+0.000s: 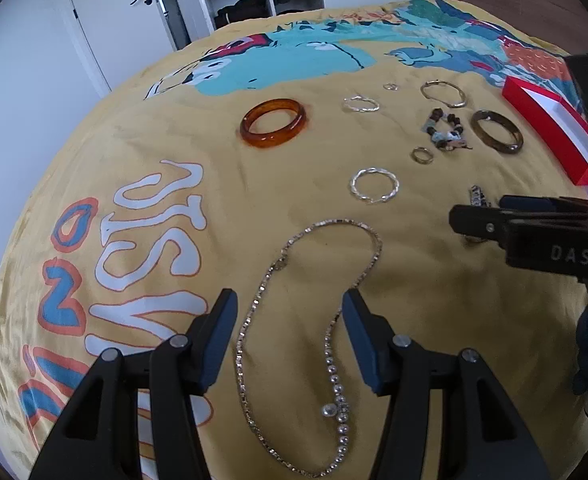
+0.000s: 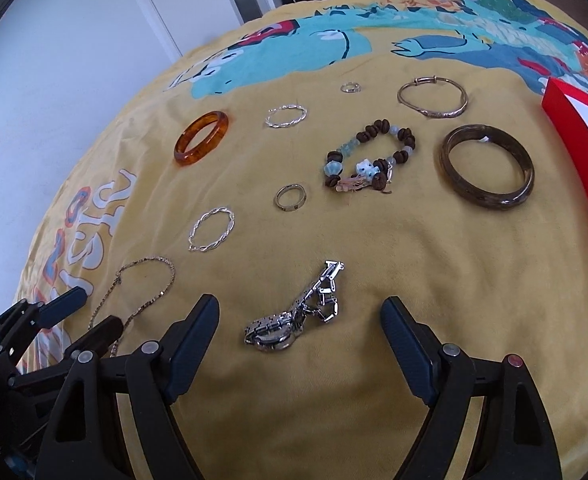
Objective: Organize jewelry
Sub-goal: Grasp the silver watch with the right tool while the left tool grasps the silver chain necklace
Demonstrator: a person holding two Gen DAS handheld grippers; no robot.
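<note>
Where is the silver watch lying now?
Right wrist view: the silver watch lies on the yellow bedspread, between the open right gripper fingers, below the small ring.

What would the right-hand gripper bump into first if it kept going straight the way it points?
Probably the crumpled silver metal watch, lying between the open right gripper fingers on the yellow printed bedspread; depth is hard to judge.

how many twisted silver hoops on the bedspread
2: one twisted silver hoop near the chain necklace, the other twisted hoop farther back beside the amber bangle. None look hidden.
</note>
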